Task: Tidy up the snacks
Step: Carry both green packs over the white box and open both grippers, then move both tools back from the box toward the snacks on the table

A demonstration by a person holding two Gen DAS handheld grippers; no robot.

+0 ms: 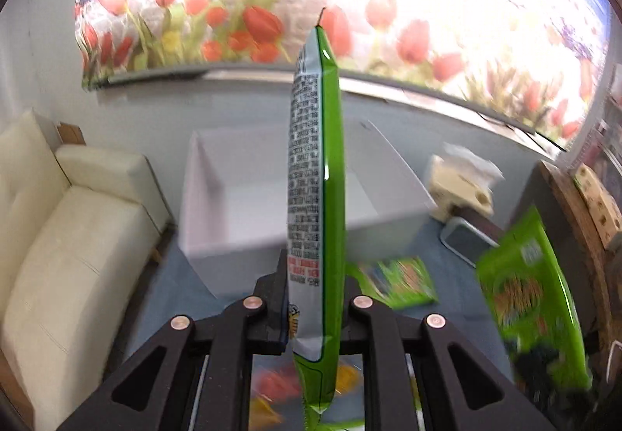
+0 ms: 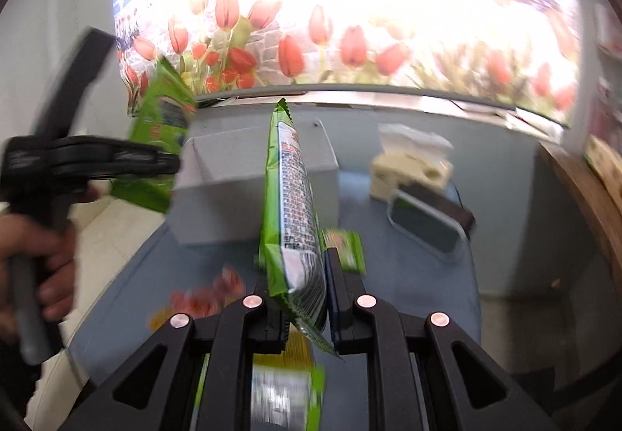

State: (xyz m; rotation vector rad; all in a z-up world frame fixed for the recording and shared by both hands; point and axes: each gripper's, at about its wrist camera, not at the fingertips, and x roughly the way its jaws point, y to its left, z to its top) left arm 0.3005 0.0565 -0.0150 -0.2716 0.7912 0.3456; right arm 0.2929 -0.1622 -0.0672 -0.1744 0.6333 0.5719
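So both grippers have a snack each right now. The left gripper (image 1: 313, 308) has its jaws pinching a green snack bag (image 1: 317, 174) near its bottom end, and the bag stands up on edge, printed back panel facing left. Same deal on the other side: the right gripper (image 2: 307, 308) has its jaws pinching a second green bag (image 2: 291, 205) by its lower corner, and that one leans a bit to the left.

Past both bags sits an open white box (image 1: 241, 197) at the far side of the blue surface (image 1: 435, 248). A small green packet (image 1: 400, 281) lies flat on the surface just near of the box, and red and yellow packets (image 2: 202, 298) lie on the near left, too blurry to read.

To the right of the box there's a cheese-shaped tissue holder (image 2: 412, 166) with a dark device (image 2: 427, 225) propped just in front of it. From the right wrist view, the person's left hand (image 2: 35, 267) shows at the left edge, wrapped around its handle. Tulip mural (image 1: 272, 3) on the far wall, cream sofa (image 1: 66, 236) off to the left.
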